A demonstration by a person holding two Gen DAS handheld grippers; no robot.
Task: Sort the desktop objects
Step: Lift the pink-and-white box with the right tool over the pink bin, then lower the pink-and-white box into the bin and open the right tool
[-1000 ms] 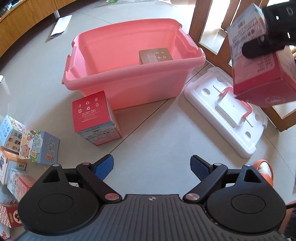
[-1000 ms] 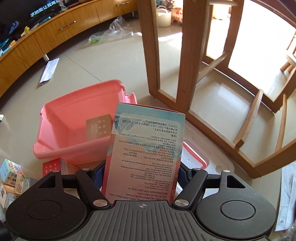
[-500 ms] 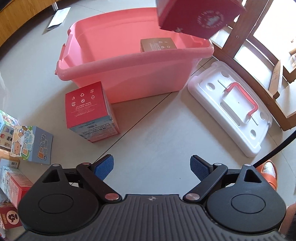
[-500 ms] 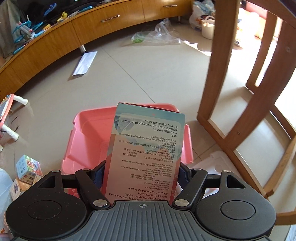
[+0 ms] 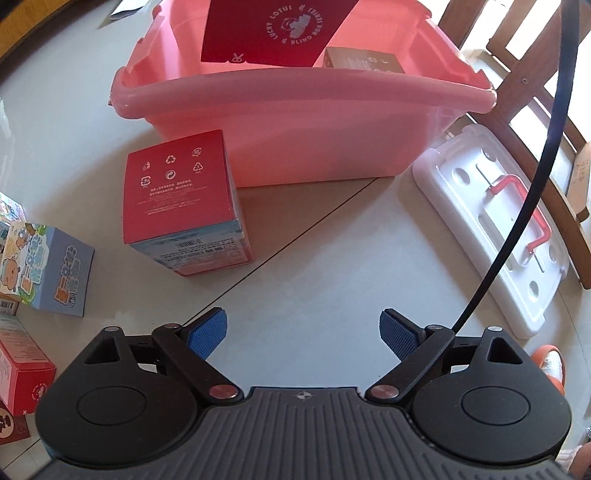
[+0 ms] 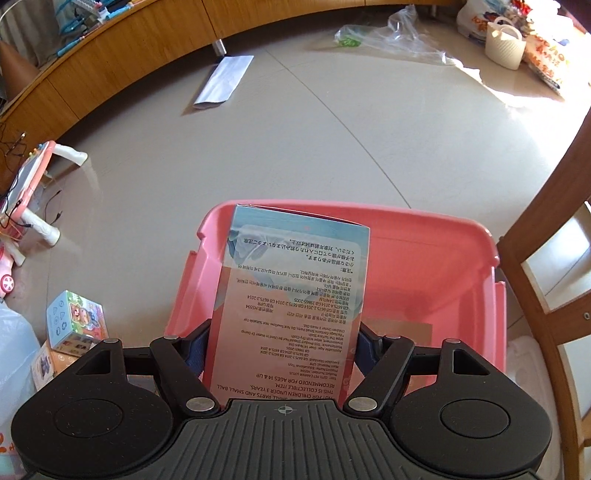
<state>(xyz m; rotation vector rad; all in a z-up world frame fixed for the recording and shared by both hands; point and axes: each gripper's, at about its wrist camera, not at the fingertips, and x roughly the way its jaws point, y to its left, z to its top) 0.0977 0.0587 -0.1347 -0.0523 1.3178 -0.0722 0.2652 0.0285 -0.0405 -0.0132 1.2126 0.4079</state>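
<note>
My right gripper (image 6: pixel 282 350) is shut on a tall red and blue toy box (image 6: pixel 291 306) and holds it over the pink bin (image 6: pixel 458 236). In the left wrist view the same box (image 5: pixel 273 33) hangs inside the bin's (image 5: pixel 295 92) opening, left of a brown box (image 5: pixel 362 61) lying in the bin. My left gripper (image 5: pixel 303 334) is open and empty above the floor. A red-topped box (image 5: pixel 177 199) stands on the floor against the bin's front wall, ahead and left of it.
The bin's white lid (image 5: pixel 495 225) with a red handle lies on the floor to the right. Several small boxes (image 5: pixel 48 269) stand at the left. Wooden chair legs (image 6: pixel 546 251) rise right of the bin. A black cable (image 5: pixel 532 177) crosses the right side.
My right gripper has carried the toy box leftward from beside the chair to over the bin and lowered it into the opening. My left gripper has drawn slightly closer to the bin, still open.
</note>
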